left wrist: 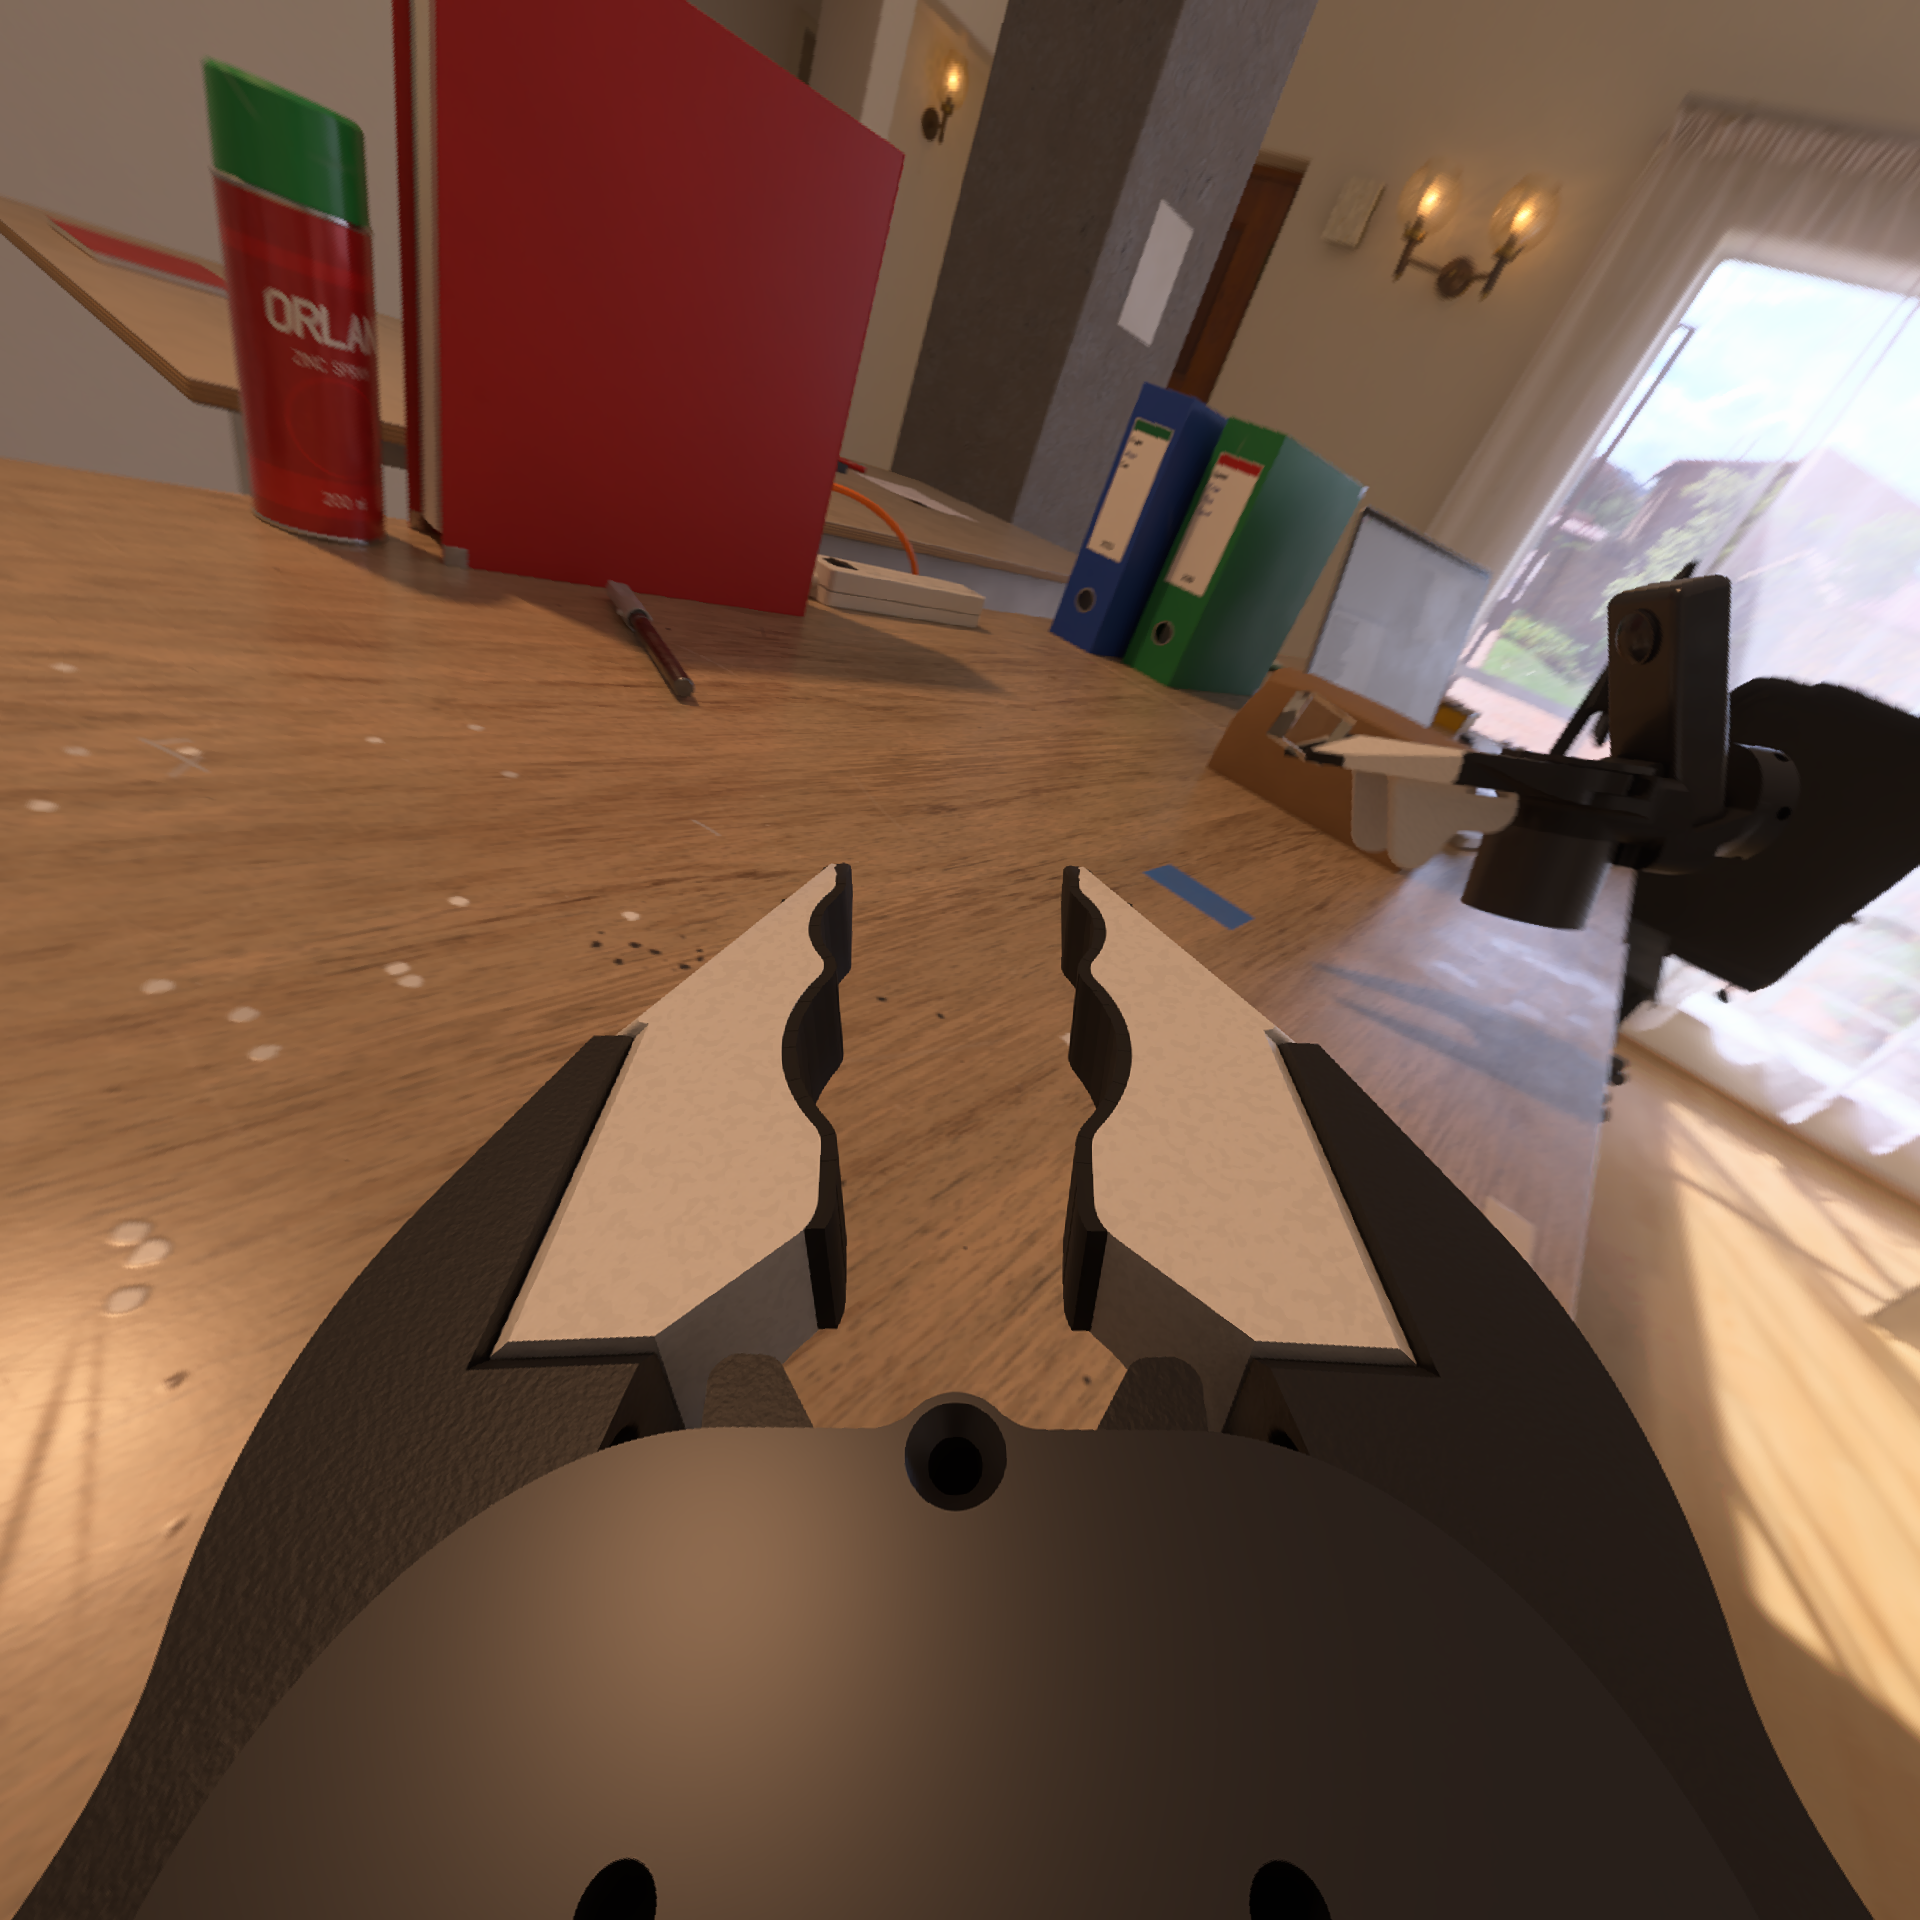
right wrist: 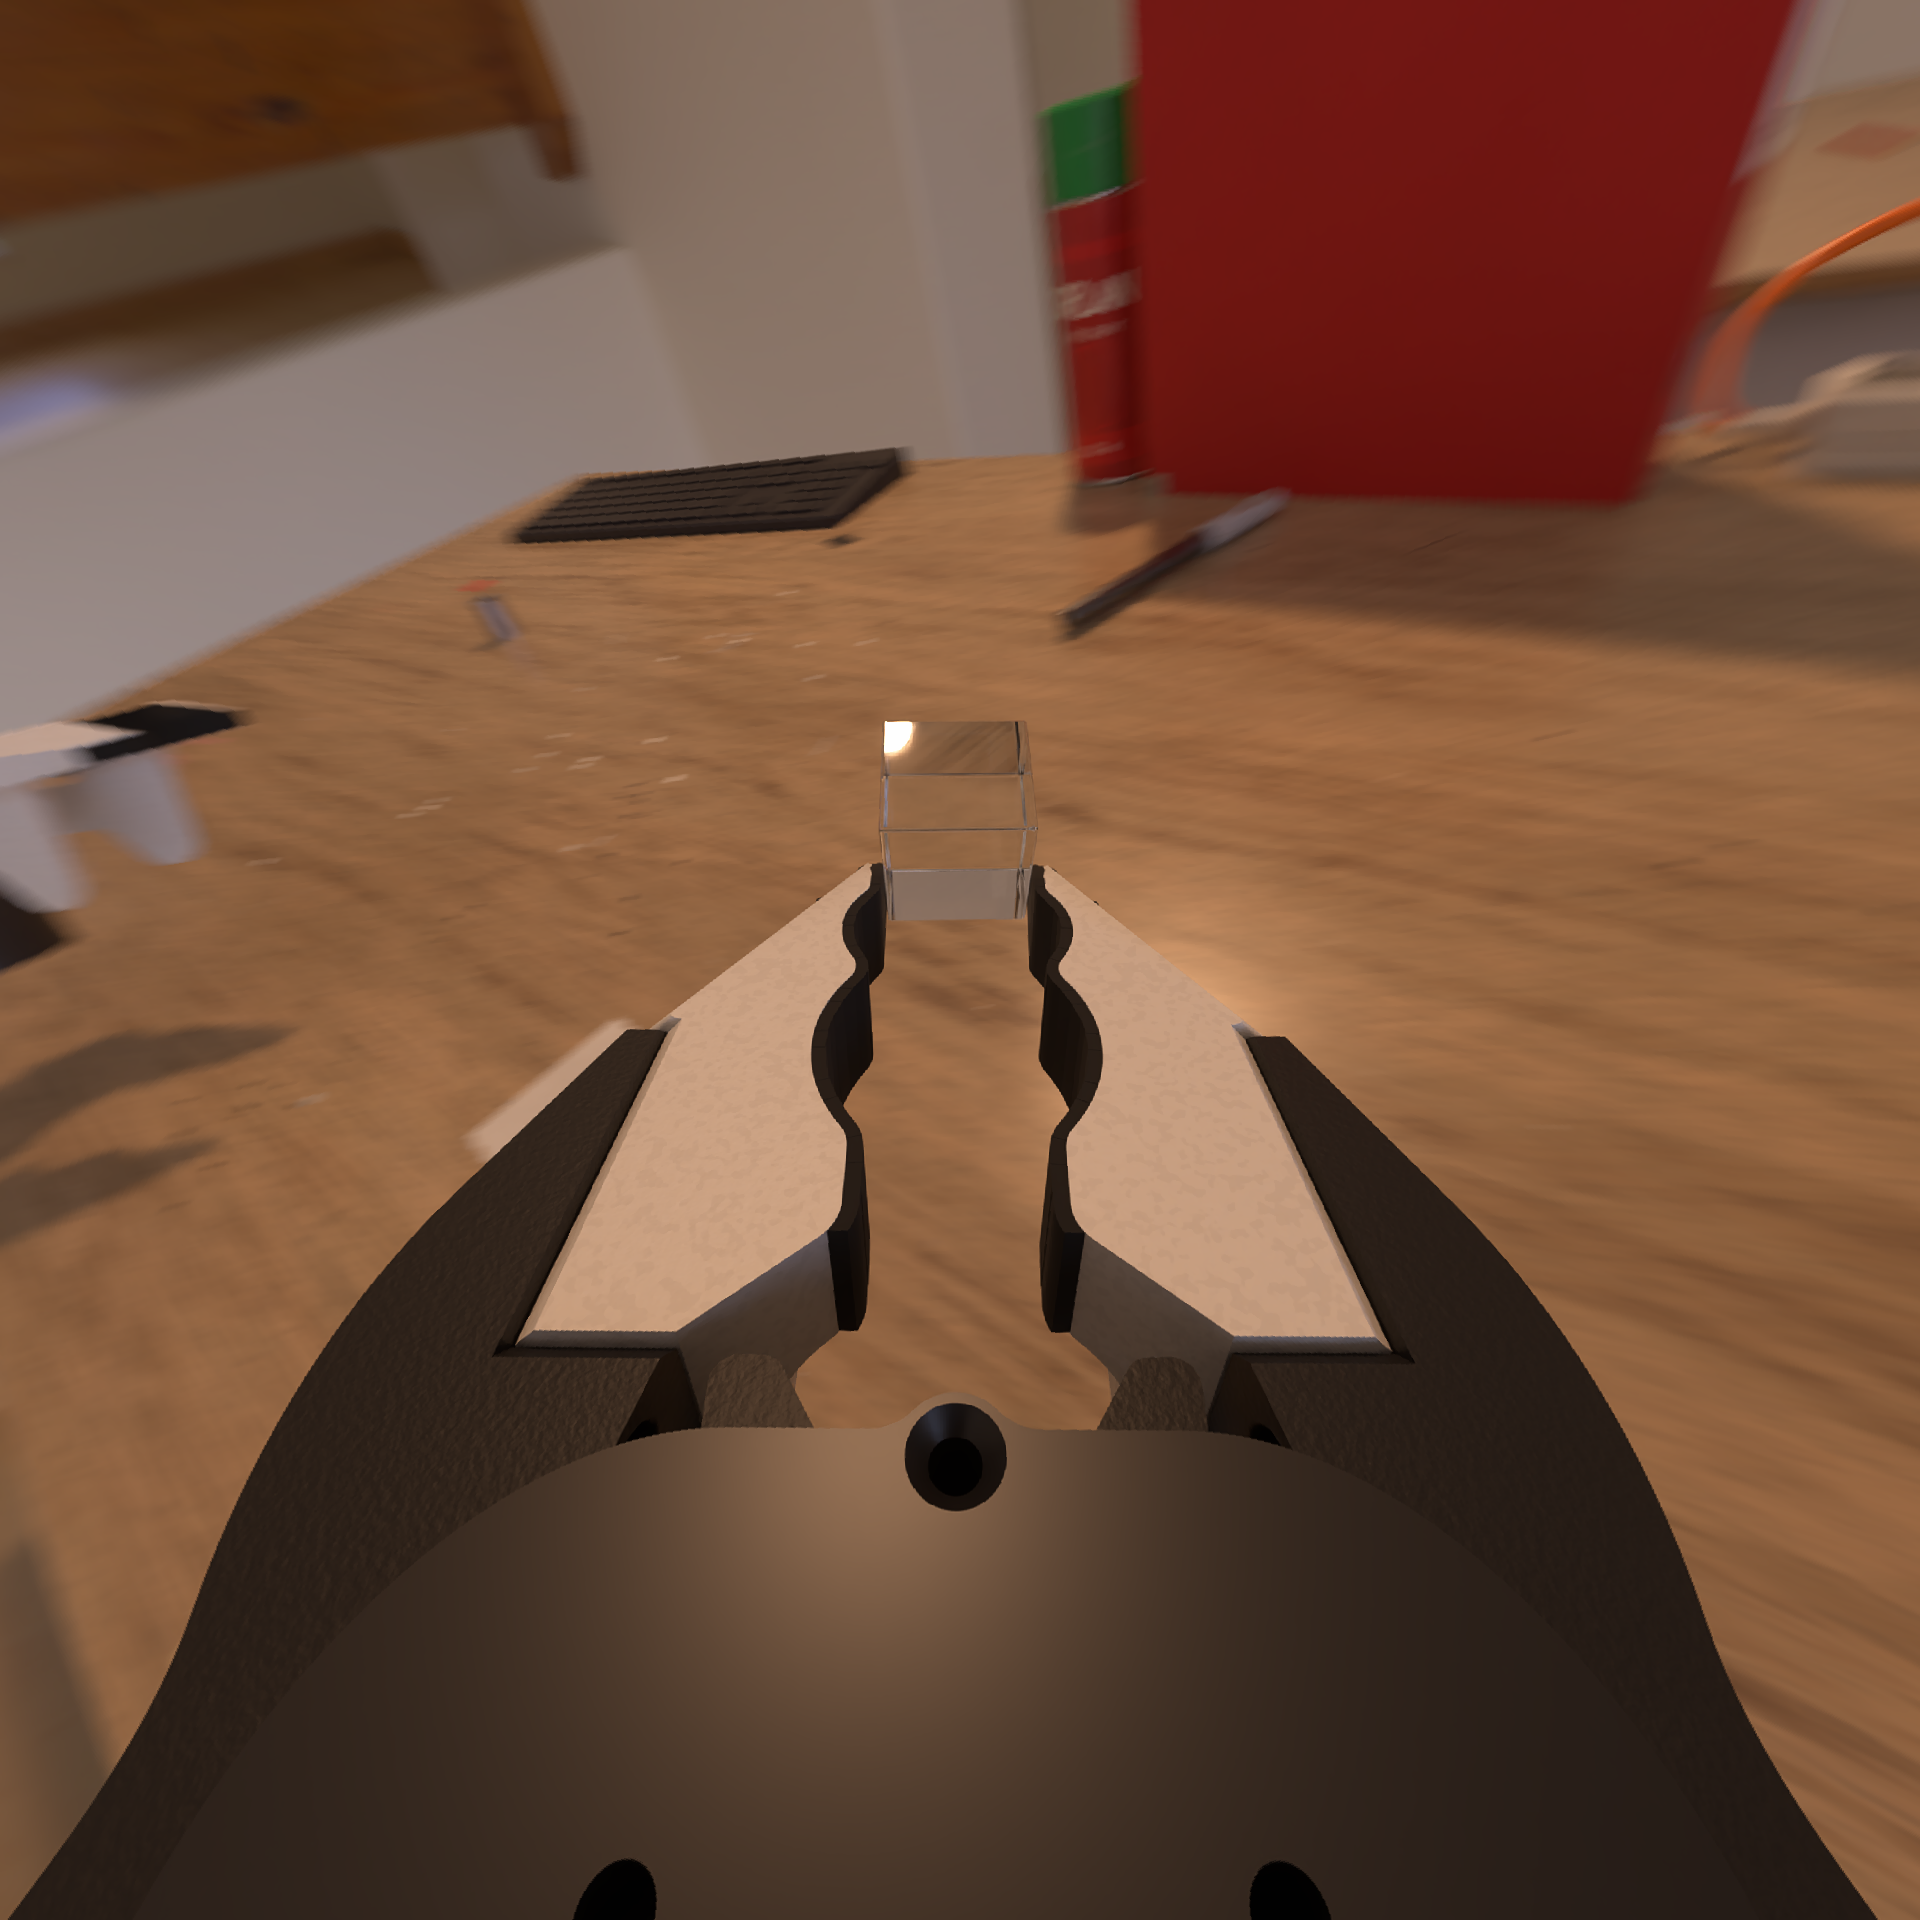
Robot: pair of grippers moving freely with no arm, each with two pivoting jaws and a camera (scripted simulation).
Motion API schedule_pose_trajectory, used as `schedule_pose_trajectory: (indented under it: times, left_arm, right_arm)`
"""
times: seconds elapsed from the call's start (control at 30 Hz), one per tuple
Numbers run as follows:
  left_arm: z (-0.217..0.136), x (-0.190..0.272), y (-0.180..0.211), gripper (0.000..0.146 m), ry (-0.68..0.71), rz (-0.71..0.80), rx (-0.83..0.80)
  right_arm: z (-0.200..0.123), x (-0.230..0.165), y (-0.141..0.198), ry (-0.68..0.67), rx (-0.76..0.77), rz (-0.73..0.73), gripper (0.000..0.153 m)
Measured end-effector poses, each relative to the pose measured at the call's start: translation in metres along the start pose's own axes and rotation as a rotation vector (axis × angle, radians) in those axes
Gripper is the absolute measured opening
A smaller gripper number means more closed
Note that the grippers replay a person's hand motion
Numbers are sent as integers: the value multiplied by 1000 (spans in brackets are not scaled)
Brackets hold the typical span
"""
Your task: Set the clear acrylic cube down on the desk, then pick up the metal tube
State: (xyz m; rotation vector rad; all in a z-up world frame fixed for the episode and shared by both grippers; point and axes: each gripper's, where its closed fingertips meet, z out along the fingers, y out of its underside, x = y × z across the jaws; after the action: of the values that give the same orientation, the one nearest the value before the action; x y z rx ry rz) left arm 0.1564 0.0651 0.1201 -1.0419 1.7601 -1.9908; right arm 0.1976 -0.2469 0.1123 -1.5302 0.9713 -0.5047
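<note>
My right gripper is shut on the clear acrylic cube, which sits between its fingertips over the wooden desk. I cannot tell whether the cube touches the desk. A small grey tube-like thing lies blurred on the desk far left of the cube. My left gripper is open and empty, low over the desk. The right gripper also shows in the left wrist view at the far right.
A red spray can with a green cap, an upright red folder and a pen stand ahead. Blue and green binders and a cardboard box are at the right. A black keyboard lies far left.
</note>
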Motion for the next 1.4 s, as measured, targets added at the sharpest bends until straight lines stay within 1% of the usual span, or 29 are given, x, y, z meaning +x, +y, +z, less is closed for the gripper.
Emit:
schedule_pose_trajectory:
  times: [0.07,0.1,0.13,0.17,0.23,0.3,0.4,0.43,0.47,0.53,0.63,0.67,0.73,0.93,1.0,1.07,1.1,1.13,1.2,1.27,1.33,1.4]
  left_arm:
    - [0,-1,0,40,24,-38,-1]
    - [0,-2,1,40,24,-36,-7]
    - [1,-3,2,40,20,-24,-14]
    - [2,-4,4,39,18,-12,-21]
    - [5,-1,10,39,31,5,-51]
    - [8,5,14,39,42,29,-78]
    - [13,14,22,39,48,94,-112]
    - [14,16,25,39,42,118,-123]
    - [15,17,28,39,35,137,-128]
    - [16,23,33,39,53,147,-143]
    - [13,23,34,39,60,143,-150]
    - [11,22,33,39,57,145,-146]
    - [10,20,33,39,54,139,-148]
    - [14,24,37,39,82,128,-175]
    - [16,27,39,40,81,146,-186]
    - [17,29,42,40,79,162,-195]
    - [17,29,43,40,76,168,-199]
    - [17,29,44,40,74,171,-202]
    - [17,28,45,40,69,168,-206]
    - [16,23,43,40,48,167,-196]
    - [15,15,39,40,3,160,-183]
    - [13,2,34,39,-73,153,-166]
  right_arm:
    - [-18,42,-25,158,-6,-75,27]
    - [-25,66,-33,222,-60,-96,27]
    - [-27,90,-36,261,-176,-114,27]
    - [-27,113,-35,278,-329,-143,27]
    - [-21,159,-33,320,-638,-292,27]
    - [-16,194,-25,319,-971,-412,27]
    - [-15,228,-10,307,-1417,-567,27]
    - [-16,233,-5,302,-1547,-591,27]
    - [-16,235,1,289,-1655,-591,27]
    - [-12,236,11,262,-1786,-568,27]
    - [-9,241,25,250,-1861,-421,27]
    - [-11,242,29,236,-1876,-396,27]
    - [-14,246,33,238,-1889,-383,27]
    - [-17,246,47,203,-1835,-396,27]
    - [-16,246,48,197,-1798,-397,27]
    - [-16,241,40,181,-1753,-398,27]
    - [-18,239,32,185,-1725,-410,37]
    - [-19,236,19,201,-1686,-437,42]
    - [-17,224,-15,263,-1530,-527,44]
    - [-10,192,-48,275,-1269,-577,45]
    - [4,137,-72,205,-920,-574,47]
    - [19,70,-83,105,-528,-491,47]
